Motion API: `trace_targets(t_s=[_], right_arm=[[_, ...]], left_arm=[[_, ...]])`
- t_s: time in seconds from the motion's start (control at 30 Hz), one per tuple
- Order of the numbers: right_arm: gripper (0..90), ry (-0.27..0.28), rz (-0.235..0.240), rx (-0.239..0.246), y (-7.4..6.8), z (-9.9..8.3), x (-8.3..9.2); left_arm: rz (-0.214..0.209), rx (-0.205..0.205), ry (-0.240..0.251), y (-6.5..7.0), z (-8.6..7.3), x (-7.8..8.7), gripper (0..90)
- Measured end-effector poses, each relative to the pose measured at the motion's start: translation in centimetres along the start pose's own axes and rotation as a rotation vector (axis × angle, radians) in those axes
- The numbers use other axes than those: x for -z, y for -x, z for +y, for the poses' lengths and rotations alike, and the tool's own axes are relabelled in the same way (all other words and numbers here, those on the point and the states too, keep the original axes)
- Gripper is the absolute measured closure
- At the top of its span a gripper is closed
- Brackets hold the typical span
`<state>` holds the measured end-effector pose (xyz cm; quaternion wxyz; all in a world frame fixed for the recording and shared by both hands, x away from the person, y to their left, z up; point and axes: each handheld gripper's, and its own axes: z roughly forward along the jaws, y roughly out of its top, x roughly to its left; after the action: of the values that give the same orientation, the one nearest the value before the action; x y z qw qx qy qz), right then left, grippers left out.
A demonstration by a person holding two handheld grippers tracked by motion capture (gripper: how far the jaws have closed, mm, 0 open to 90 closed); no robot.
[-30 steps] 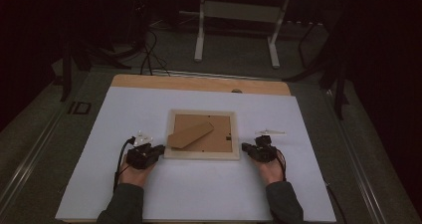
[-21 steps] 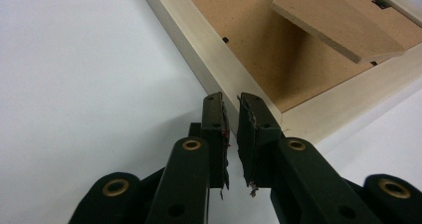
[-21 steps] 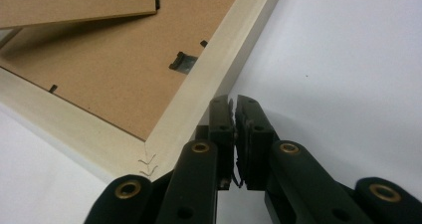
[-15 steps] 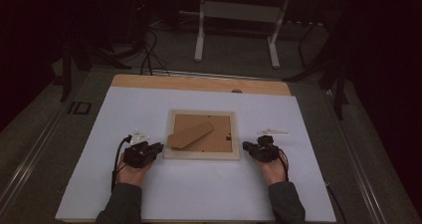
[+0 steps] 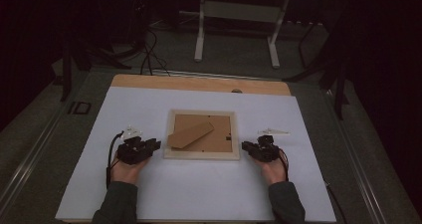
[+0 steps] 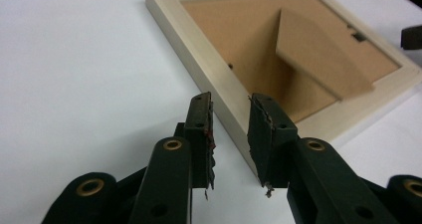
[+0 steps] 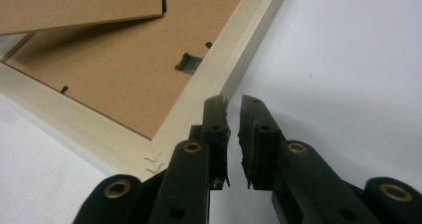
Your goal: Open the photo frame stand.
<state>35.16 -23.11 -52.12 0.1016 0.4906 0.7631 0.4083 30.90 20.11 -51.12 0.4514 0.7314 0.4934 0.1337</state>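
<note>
A pale wooden picture frame (image 5: 201, 155) lies face down mid-table, its brown backing up and a cardboard stand (image 5: 190, 134) slanting across it. My left gripper (image 5: 157, 145) rests at the frame's left edge. In the left gripper view its jaws (image 6: 230, 102) have just been opening and stand apart over the frame's rail (image 6: 199, 50), without pressing on it. My right gripper (image 5: 245, 147) sits at the frame's right edge. Its jaws (image 7: 234, 104) have also just been opening and show a narrow empty gap beside the rail (image 7: 239, 40), near a metal hanger clip (image 7: 189, 62).
A white sheet (image 5: 199, 199) covers the table, with a bare wooden strip (image 5: 199, 83) along the far edge. Beyond stand a desk's white legs (image 5: 200, 30) and floor cables (image 5: 149, 55). The other gripper's tip (image 6: 410, 37) shows past the frame's far corner.
The left gripper has drawn back a little from the frame's left edge. The right hand and the frame have stayed put.
</note>
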Motion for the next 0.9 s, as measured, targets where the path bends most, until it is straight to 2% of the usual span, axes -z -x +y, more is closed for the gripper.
trace_targets(t_s=[0.03,0.13,0.37,0.47,0.53,0.77,0.8,0.9], right_arm=[[80.9,0.003,-0.001,-0.004,0.1,0.0,0.1],[80.8,0.001,-0.003,-0.006,0.2,0.0,0.0],[78.7,-0.010,-0.006,0.007,-0.2,-0.1,-0.5],[78.0,-0.010,-0.006,0.012,-0.2,-0.1,-0.5],[77.4,-0.014,-0.007,0.011,-0.2,-0.1,-0.6],[76.4,-0.016,-0.006,0.010,-0.2,-0.1,-0.7],[76.4,-0.017,-0.006,0.011,-0.2,-0.2,-0.7],[76.2,-0.017,-0.007,0.011,-0.2,-0.2,-0.8]], left_arm=[[-0.017,0.005,0.018,-0.1,0.4,0.3,68.6],[-0.035,-0.002,0.020,0.0,1.1,0.4,65.3],[-0.090,-0.019,0.047,0.5,3.5,0.8,64.0],[-0.097,-0.022,0.052,0.7,4.1,0.7,61.1],[-0.104,-0.037,0.039,0.9,4.9,0.2,60.3],[-0.119,-0.028,0.004,1.0,6.0,-0.9,56.2],[-0.124,-0.038,-0.021,1.2,6.3,-1.3,56.2],[-0.123,-0.054,-0.044,1.4,6.6,-1.7,56.2]])
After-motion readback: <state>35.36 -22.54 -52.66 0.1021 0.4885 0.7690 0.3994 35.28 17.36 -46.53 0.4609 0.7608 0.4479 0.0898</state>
